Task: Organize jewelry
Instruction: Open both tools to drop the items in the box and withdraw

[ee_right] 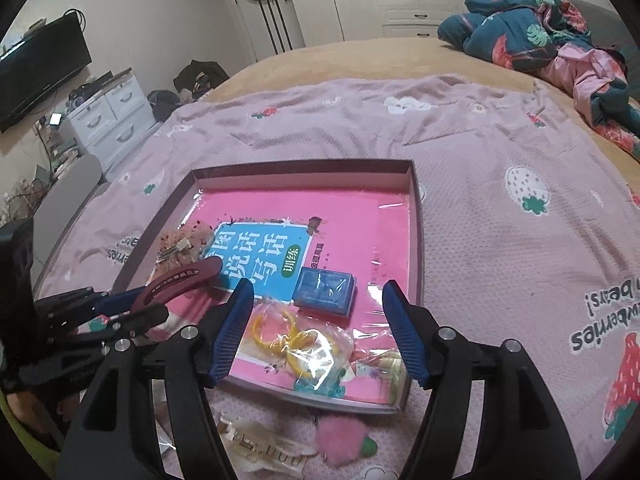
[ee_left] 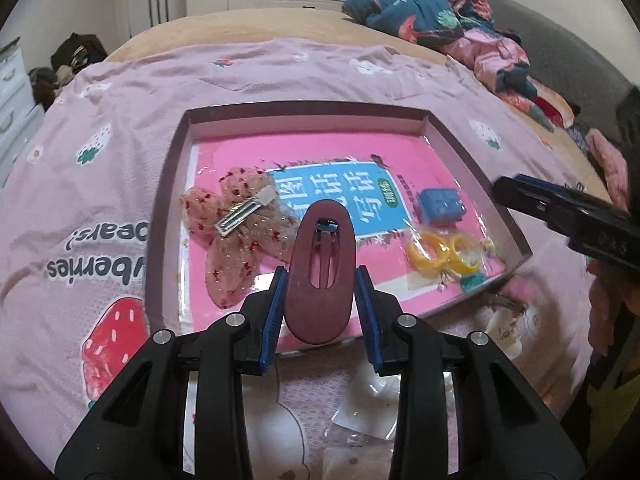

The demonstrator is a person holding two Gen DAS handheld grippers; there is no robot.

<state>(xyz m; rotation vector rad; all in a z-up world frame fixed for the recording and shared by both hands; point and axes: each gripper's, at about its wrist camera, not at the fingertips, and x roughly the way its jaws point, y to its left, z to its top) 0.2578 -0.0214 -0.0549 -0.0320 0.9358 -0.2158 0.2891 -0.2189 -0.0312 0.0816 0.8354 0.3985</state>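
My left gripper [ee_left: 322, 276] is shut on a maroon oval hair clip [ee_left: 304, 304], which stands on end over the near edge of a shallow box tray [ee_left: 168, 200]. In the tray, on a pink book cover, lie a sheer dotted bow clip [ee_left: 232, 220], a small blue box [ee_left: 438, 206] and a clear bag of yellow hoops [ee_left: 440, 256]. In the right wrist view my right gripper [ee_right: 318, 292] stands open above the bag of yellow hoops [ee_right: 296, 340] and the blue box [ee_right: 324, 296], with nothing pinched. The left gripper [ee_right: 132, 312] with the maroon clip [ee_right: 180, 280] shows at the left.
The tray rests on a pink strawberry bedspread [ee_right: 480, 200]. In front of the tray's near rim lie a pink fluffy pompom [ee_right: 340, 440] and clear packets of clips [ee_right: 256, 448]. A bundled floral quilt [ee_right: 540, 28] lies at the back right, and white drawers [ee_right: 108, 120] stand left of the bed.
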